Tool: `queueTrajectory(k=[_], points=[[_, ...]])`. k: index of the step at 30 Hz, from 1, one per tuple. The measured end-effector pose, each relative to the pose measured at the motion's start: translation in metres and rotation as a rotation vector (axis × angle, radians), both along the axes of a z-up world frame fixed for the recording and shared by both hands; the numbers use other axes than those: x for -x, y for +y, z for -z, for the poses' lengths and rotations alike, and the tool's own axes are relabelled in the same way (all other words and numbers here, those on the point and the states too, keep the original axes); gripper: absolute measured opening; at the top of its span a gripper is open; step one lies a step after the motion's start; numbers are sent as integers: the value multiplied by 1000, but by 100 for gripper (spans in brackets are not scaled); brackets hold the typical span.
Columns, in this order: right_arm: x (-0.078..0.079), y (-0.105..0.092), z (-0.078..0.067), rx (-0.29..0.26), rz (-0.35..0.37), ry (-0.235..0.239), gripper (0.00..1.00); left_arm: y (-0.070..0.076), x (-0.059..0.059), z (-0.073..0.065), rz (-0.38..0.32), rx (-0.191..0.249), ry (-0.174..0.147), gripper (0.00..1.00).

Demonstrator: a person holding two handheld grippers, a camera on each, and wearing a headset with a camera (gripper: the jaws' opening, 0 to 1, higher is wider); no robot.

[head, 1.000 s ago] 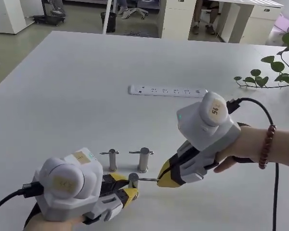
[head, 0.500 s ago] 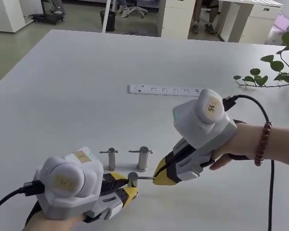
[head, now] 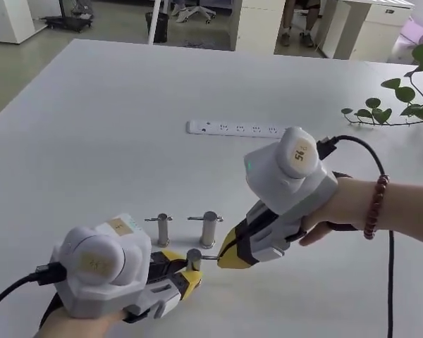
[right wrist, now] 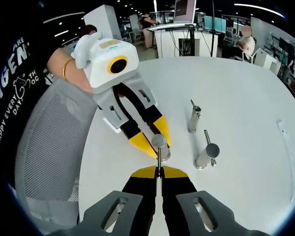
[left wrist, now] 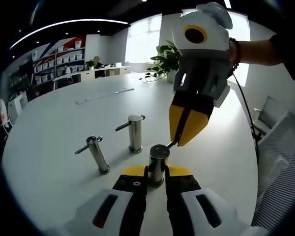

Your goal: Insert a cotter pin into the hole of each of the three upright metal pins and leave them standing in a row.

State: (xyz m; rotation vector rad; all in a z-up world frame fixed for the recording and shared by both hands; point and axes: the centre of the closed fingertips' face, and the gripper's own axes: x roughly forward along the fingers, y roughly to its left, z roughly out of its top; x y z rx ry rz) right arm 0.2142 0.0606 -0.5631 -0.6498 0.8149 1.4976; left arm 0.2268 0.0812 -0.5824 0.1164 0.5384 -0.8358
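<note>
L tongs point(left wrist: 156, 173) clamp post point(left wrist: 158, 156); R tongs point(right wrist: 158, 173) clamp cotter pin point(right wrist: 158, 160) at post's hole. Off-axis push could bend it.

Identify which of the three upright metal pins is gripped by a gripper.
The front pin, clamped in the left gripper. The other two, the back-left pin and back-right pin, stand free, each carrying a cotter pin.

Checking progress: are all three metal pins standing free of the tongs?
No, the left tongs clamp the nearest metal pin at its base.
</note>
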Motion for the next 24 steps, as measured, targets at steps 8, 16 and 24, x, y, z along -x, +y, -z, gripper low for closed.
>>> queueTrajectory(k=[8, 16, 24], points=[[1, 5, 0, -3, -1, 8, 0, 0, 0, 0, -8, 7, 5, 12], [0, 11, 2, -5, 8, 16, 0, 0, 0, 1, -16, 15, 12, 12], [-1, 11, 3, -6, 26, 14, 1, -1, -1, 3, -26, 18, 14, 12]])
